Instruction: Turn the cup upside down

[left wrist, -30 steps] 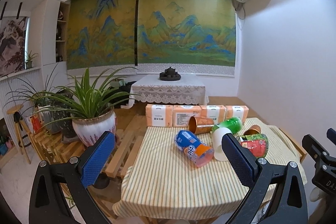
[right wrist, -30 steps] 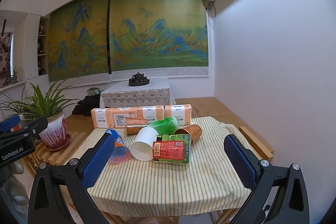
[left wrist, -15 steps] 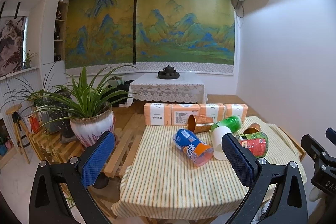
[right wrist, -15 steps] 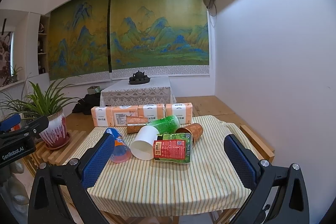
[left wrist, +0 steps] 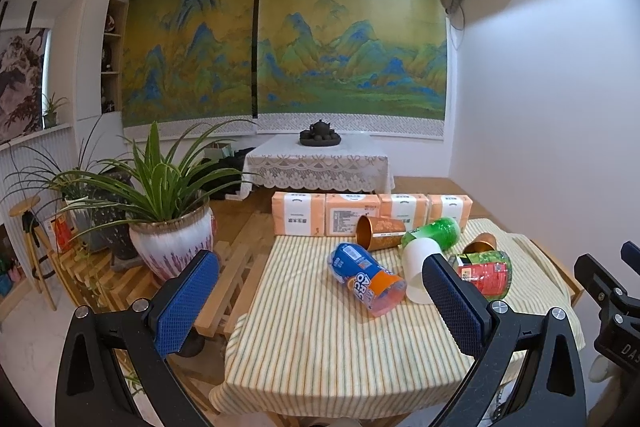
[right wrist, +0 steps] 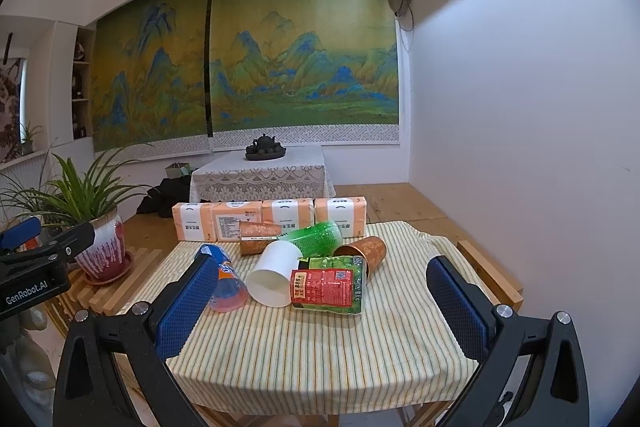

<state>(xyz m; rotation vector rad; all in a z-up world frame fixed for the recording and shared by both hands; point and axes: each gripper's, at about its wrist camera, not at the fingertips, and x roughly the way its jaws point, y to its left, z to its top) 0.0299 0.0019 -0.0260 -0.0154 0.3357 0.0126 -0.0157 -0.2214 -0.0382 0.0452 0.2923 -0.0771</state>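
Observation:
Several cups lie on their sides on a striped tablecloth (right wrist: 304, 343): a white paper cup (right wrist: 273, 279) (left wrist: 416, 269), a red and green printed cup (right wrist: 330, 287) (left wrist: 486, 273), a blue and orange cup (left wrist: 366, 277) (right wrist: 226, 287), a green cup (right wrist: 314, 237) (left wrist: 434, 233) and two copper cups (right wrist: 256, 237) (right wrist: 362, 253). My left gripper (left wrist: 320, 311) is open and empty, short of the table's near edge. My right gripper (right wrist: 320, 311) is open and empty, also short of the cups.
A row of orange tissue packs (right wrist: 270, 217) stands along the table's far edge. A potted plant (left wrist: 172, 227) on a wooden rack stands left of the table. A lace-covered table with a tea set (left wrist: 320, 163) is behind. A white wall is at the right.
Both views have shifted slightly: the table and cups sit a little lower and nearer. Both grippers stay open and empty.

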